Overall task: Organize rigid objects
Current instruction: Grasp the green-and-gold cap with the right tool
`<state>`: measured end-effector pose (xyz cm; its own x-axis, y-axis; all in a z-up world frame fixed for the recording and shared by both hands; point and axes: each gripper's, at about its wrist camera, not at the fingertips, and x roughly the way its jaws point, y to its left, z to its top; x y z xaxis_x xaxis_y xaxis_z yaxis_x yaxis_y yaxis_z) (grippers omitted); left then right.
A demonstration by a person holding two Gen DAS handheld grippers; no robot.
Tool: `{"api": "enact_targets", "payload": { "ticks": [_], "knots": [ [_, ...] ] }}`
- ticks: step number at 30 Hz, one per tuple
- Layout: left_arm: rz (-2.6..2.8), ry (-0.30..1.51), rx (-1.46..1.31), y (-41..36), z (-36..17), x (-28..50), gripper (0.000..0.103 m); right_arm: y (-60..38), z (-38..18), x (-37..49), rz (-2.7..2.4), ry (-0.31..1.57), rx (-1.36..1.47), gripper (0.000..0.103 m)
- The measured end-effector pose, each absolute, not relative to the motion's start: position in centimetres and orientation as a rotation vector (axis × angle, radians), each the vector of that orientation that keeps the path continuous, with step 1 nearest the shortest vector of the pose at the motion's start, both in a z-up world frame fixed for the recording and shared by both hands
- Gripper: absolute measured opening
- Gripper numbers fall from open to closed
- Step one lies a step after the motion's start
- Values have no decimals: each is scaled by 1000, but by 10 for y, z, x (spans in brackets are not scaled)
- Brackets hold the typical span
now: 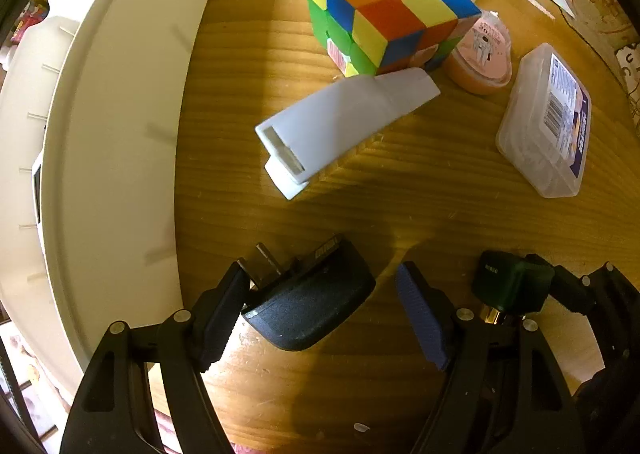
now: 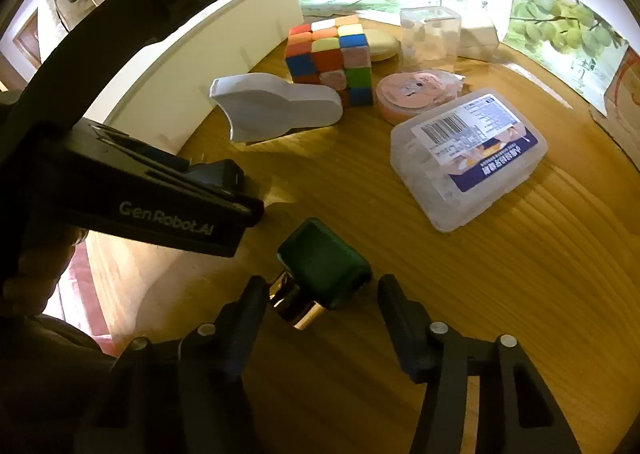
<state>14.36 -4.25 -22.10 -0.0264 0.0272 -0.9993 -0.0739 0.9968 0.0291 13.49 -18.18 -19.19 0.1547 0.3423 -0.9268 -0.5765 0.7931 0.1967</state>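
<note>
Wooden tabletop (image 1: 400, 213) carries a black plug adapter (image 1: 308, 302) between the left gripper's (image 1: 320, 310) open jaws, while only the right wrist view shows the right gripper (image 2: 320, 306) half-open astride a green-and-gold cube (image 2: 320, 270), ungripped.

The left gripper (image 1: 320, 314) points straight down at the desk (image 1: 400, 193), its jaws standing wide; the black plug adapter (image 1: 308, 302) lies between them, against the pad at nine o'clock and clear of the blue ribbed pad at three o'clock. The right gripper (image 2: 322, 318) tilts steeply down, jaws apart either side of the green bottle (image 2: 320, 266), neither pad clearly pressing on it.
</note>
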Motion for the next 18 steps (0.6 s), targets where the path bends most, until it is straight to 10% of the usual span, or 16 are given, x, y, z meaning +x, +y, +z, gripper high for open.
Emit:
{"api": "enact_targets", "payload": {
  "ticks": [18],
  "knots": [
    [65,1610,-42,-49,-214,153,65,-177,-189,132,640,1246,-248,54]
  ]
}}
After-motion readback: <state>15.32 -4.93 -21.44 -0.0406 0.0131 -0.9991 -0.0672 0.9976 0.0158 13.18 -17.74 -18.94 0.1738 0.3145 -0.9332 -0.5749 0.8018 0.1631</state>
